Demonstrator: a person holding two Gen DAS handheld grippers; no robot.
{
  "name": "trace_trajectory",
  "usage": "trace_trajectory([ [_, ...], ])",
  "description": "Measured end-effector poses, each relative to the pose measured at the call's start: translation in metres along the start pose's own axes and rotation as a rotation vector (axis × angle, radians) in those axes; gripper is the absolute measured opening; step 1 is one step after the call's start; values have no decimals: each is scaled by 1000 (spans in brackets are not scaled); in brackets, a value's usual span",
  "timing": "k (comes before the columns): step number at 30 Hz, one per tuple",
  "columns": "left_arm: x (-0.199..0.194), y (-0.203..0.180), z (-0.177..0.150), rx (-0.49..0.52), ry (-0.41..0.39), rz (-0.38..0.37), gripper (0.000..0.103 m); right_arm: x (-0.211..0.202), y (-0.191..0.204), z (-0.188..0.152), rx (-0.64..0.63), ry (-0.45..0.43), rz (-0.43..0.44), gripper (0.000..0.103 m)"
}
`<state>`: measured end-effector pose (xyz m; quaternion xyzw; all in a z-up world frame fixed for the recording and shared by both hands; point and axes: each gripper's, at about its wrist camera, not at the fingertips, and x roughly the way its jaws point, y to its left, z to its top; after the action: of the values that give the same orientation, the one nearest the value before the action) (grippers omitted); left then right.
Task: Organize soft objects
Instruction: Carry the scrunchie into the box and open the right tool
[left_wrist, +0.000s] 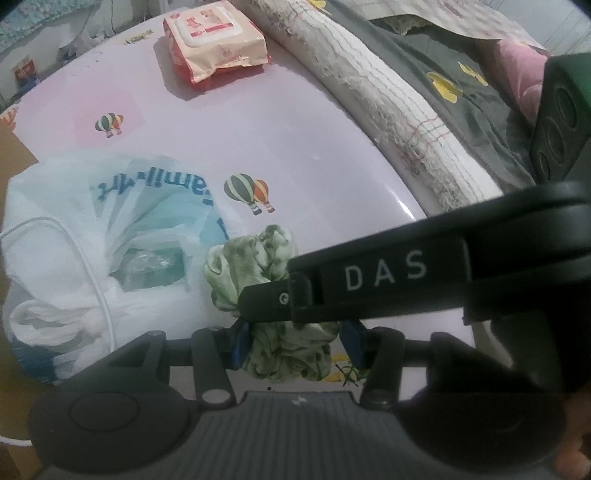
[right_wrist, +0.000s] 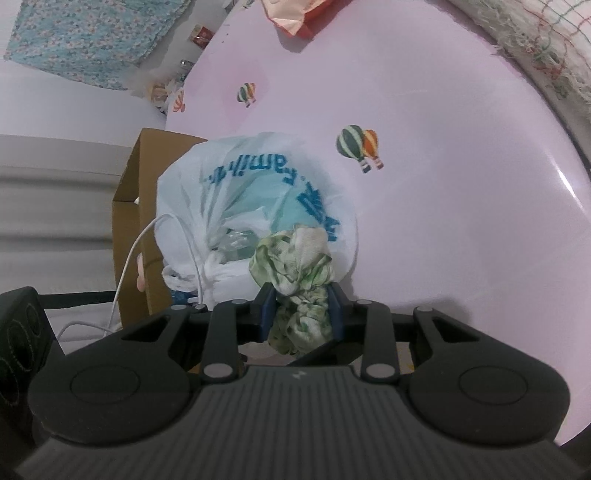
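Scrunchie (left_wrist: 258, 266), green and crumpled, is gripped by both tools above the pink tabletop (left_wrist: 295, 122): the left tool (left_wrist: 295, 345) pinches its lower folds between blue pads, and the right tool (right_wrist: 301, 308) clamps another part. A white bag (left_wrist: 110, 221) lies just beside it near the tabletop's left edge. A wipes pack (left_wrist: 216, 40) sits toward the far edge.

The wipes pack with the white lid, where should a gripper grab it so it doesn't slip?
Probably across the two long sides of the wipes pack, coming from above. It lies flat on the pink table, lid up, with bare table on both sides. The crimped end would likely crumple.
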<state>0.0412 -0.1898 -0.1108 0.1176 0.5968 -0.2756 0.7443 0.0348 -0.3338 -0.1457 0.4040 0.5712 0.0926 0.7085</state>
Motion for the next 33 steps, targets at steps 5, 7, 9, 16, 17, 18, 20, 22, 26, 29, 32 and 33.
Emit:
trace_trajectory([
  [5,-16,9,-6,4,-27,6,50,-2,17,-7,-11,-20,13,30],
  [7,-24,14,-9,6,-40,9,50,-3,25,-10,-19,-29,21,30],
  [9,-32,19,-12,5,-52,13,50,-3,35,-14,-32,-39,27,29],
  [16,-73,49,-30,-22,-114,45,50,1,81,-29,-85,-61,58,30],
  [17,-80,55,-33,-31,-122,54,50,2,88,-31,-96,-62,63,30],
  [18,-88,62,-36,-40,-131,64,50,4,97,-33,-109,-61,72,30],
  [20,-101,76,-42,-59,-146,87,50,10,114,-37,-131,-56,94,30],
  [22,-114,93,-48,-84,-156,117,50,18,133,-41,-157,-43,120,30],
  [26,-134,133,-66,-154,-158,166,50,45,176,-50,-212,1,176,30],
  [29,-139,161,-81,-215,-149,185,50,71,199,-57,-245,42,197,30],
  [32,-136,185,-95,-263,-131,198,51,96,220,-65,-292,79,189,31],
  [33,-131,192,-98,-278,-121,196,57,104,225,-68,-312,84,171,32],
])
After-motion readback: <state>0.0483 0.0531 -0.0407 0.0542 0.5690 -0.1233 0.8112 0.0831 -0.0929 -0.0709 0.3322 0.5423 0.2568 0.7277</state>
